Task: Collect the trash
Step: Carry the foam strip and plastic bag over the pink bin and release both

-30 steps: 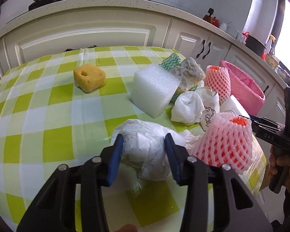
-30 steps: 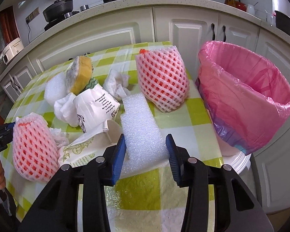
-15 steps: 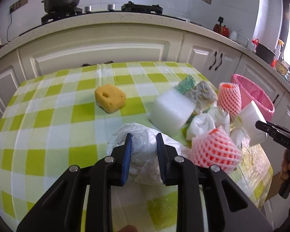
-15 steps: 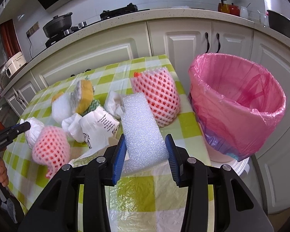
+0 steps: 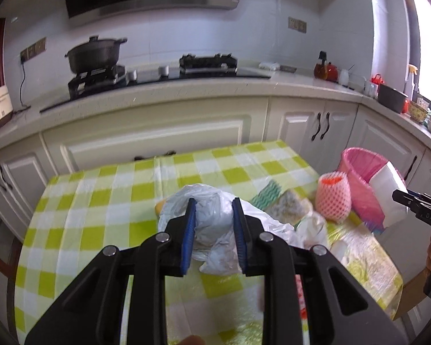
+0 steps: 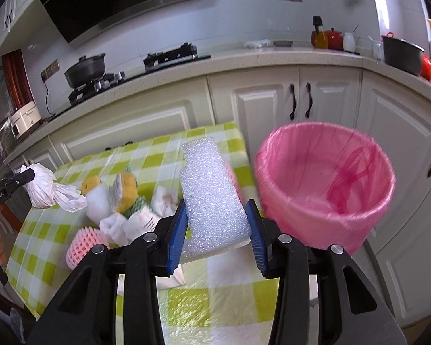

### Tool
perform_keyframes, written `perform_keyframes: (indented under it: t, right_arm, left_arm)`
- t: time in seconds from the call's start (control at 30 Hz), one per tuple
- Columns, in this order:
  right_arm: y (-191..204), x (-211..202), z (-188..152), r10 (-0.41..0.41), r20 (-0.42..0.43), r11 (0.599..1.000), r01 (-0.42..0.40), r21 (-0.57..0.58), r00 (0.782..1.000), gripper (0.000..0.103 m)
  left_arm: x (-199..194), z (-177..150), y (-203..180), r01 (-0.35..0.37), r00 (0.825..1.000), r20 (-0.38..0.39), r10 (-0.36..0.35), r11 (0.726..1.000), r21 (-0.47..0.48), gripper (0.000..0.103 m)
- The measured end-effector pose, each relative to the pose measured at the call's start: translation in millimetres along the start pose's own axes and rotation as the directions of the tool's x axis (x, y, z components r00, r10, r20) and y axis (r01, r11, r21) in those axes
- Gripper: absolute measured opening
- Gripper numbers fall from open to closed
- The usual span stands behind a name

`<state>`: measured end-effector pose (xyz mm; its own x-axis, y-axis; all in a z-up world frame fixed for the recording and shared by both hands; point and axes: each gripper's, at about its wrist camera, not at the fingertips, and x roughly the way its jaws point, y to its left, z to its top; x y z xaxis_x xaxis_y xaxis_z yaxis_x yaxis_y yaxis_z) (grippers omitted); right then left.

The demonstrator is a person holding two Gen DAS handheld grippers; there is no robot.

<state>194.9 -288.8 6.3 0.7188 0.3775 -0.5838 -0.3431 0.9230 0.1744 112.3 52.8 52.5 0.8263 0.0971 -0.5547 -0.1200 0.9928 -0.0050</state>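
Note:
My left gripper (image 5: 213, 210) is shut on a crumpled white plastic bag (image 5: 215, 224), held up above the checked table (image 5: 100, 215). From the right wrist view the same bag (image 6: 47, 189) hangs at the far left, off the cloth. My right gripper (image 6: 217, 215) is shut on a white foam block (image 6: 212, 198), lifted above the table's right end, just left of the pink-lined bin (image 6: 324, 184). In the left wrist view that foam block (image 5: 388, 195) shows beside the bin (image 5: 359, 178). A pink foam net sleeve (image 5: 332, 198) stands upright on the table.
More trash lies on the table: a yellow sponge (image 6: 128, 191), white crumpled paper (image 6: 120, 227), a printed paper bag (image 6: 145, 221) and another pink net sleeve (image 6: 84, 244). White cabinets (image 6: 273, 103) and a counter with a black pot (image 5: 93, 54) run behind.
Both grippers rose off the table. The left shut on the white bag and lifted it; the right lifted the foam block and moved closer to the pink bin.

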Motion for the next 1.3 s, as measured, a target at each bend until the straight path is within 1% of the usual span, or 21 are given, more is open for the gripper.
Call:
perform_keyframes:
  t: [0.17,0.27,0.4,0.57,0.73,0.83,0.9,0.97,1.13,1.2,1.23,1.27,1.3]
  right_arm:
    - [-29.7,-10.2,17.7,-0.028,0.045,0.999,0.026,0.041,0.999,0.04]
    - [-49.5,-12.9,25.8,-0.038,0.062,0.997,0.034,0.064,0.997,0.04]
    - [-73.9,-11.8,37.9,-0.064,0.072,0.996,0.059,0.067,0.995,0.04]
    - [-102.9,-6.6,48.9,-0.102,0.08,0.993,0.097,0.059,0.992,0.04]
    - [-131.2,3.2,55.6,-0.117,0.073,0.992,0.112,0.064,0.99,0.04]
    - [-146.7,4.3,58.5,-0.137,0.074,0.988,0.131,0.079,0.988,0.04]
    - [-154.3,6.1,59.8,-0.148,0.07,0.986,0.141,0.086,0.987,0.04]
    - [-160.9,8.7,61.5,-0.16,0.069,0.984,0.153,0.091,0.985,0.04]
    - [-177.1,16.8,64.9,-0.167,0.058,0.981,0.16,0.109,0.984,0.042]
    - [-181.4,19.0,65.0,-0.171,0.057,0.98,0.164,0.112,0.984,0.042]
    - [-183.0,20.5,64.6,-0.172,0.052,0.98,0.165,0.11,0.984,0.043]
    - [-183.8,21.4,64.3,-0.173,0.048,0.98,0.167,0.111,0.984,0.05]
    - [-185.2,21.8,63.5,-0.177,0.048,0.979,0.17,0.114,0.983,0.056]
  left_arm:
    - [4.6,28.8,-30.9,0.07,0.996,0.049,-0.071,0.998,0.005,0.024]
    - [13.4,45.2,-55.8,0.129,0.989,0.071,-0.129,0.992,0.007,0.024]
    - [32.1,65.5,-97.4,0.202,0.976,0.08,-0.203,0.979,0.026,0.024]
    - [58.8,87.7,-153.7,0.305,0.948,0.081,-0.307,0.952,0.035,0.024]
    - [87.1,99.8,-211.6,0.381,0.922,0.052,-0.383,0.923,0.045,0.024]
    - [105.6,103.3,-237.1,0.406,0.913,0.024,-0.407,0.913,0.051,0.024]
    - [117.4,105.9,-251.1,0.427,0.904,0.005,-0.427,0.903,0.043,0.024]
    - [126.1,107.2,-266.7,0.435,0.9,-0.007,-0.435,0.899,0.057,0.024]
    - [144.6,106.5,-286.6,0.464,0.886,-0.045,-0.462,0.884,0.055,0.025]
    - [149.6,106.1,-292.0,0.477,0.878,-0.058,-0.474,0.877,0.049,0.027]
    - [153.6,106.0,-295.4,0.484,0.874,-0.067,-0.481,0.874,0.045,0.032]
    - [158.1,105.2,-298.9,0.493,0.869,-0.08,-0.489,0.869,0.039,0.044]
    - [161.5,105.0,-301.1,0.496,0.866,-0.088,-0.492,0.867,0.039,0.046]
